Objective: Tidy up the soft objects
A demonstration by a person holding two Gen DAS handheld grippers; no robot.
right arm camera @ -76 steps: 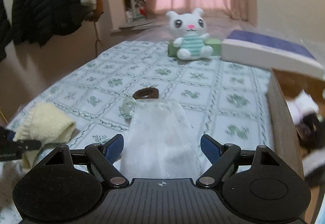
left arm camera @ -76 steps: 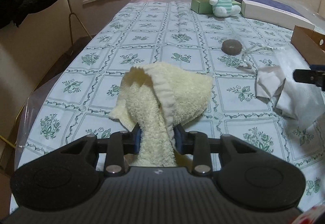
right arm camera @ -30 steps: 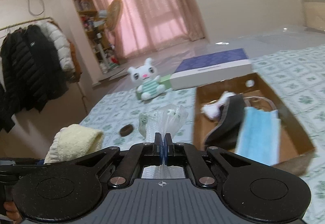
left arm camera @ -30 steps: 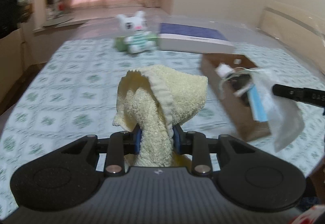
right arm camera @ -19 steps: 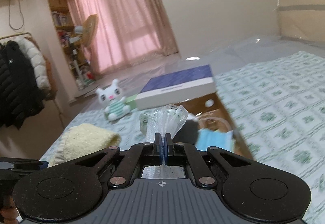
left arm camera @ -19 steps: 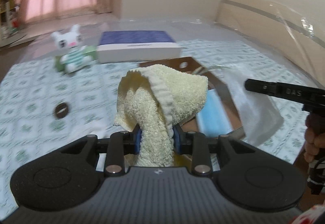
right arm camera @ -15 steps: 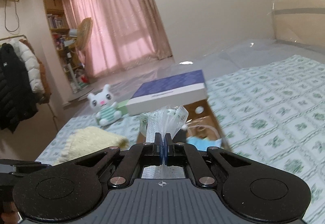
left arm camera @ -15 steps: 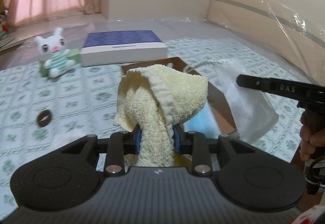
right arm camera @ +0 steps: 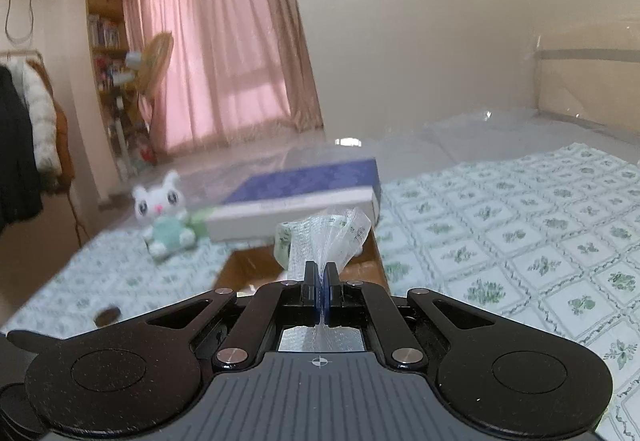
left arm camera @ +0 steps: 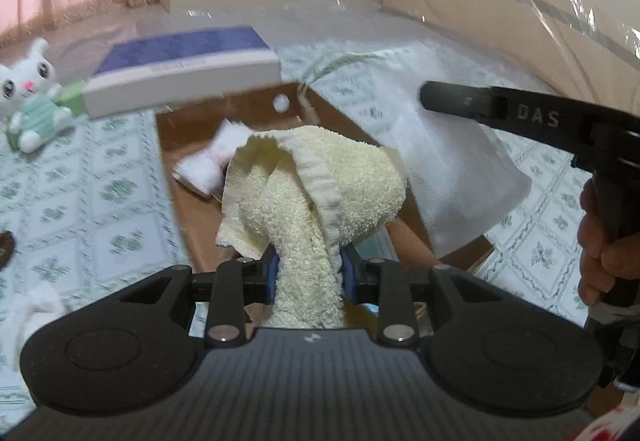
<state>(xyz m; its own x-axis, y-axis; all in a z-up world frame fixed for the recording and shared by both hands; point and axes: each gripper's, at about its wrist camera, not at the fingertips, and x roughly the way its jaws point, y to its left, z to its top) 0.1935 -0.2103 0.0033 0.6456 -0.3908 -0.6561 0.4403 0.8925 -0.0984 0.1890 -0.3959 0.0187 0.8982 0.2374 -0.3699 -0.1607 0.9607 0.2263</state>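
The yellow towel (left arm camera: 320,185) hangs bunched in the left tongs (left arm camera: 308,273), whose jaws are clamped on its lower fold, directly above the open cardboard box (left arm camera: 188,129). The white mesh bag (left arm camera: 452,177) is pinched flat in the right tongs (right arm camera: 320,281), jaws pressed together on its edge, and it dangles over the far right side of the same box.

Judging by this, the step in hand is the carry-and-drop: both soft things are lifted and poised over the box. The next move likely calls for lowering each pair of tongs into the box and letting the jaws part, with the two kept from tangling.

Counted: one towel, one mesh bag, one box, which already holds a white cloth item (left arm camera: 208,165) and a sliver of something blue, mostly hidden. On the patterned bed cover (right arm camera: 540,225) outside it sit one plush bunny (left arm camera: 28,105), one flat blue-topped carton (left arm camera: 180,69) and one small dark round thing (right arm camera: 107,315).
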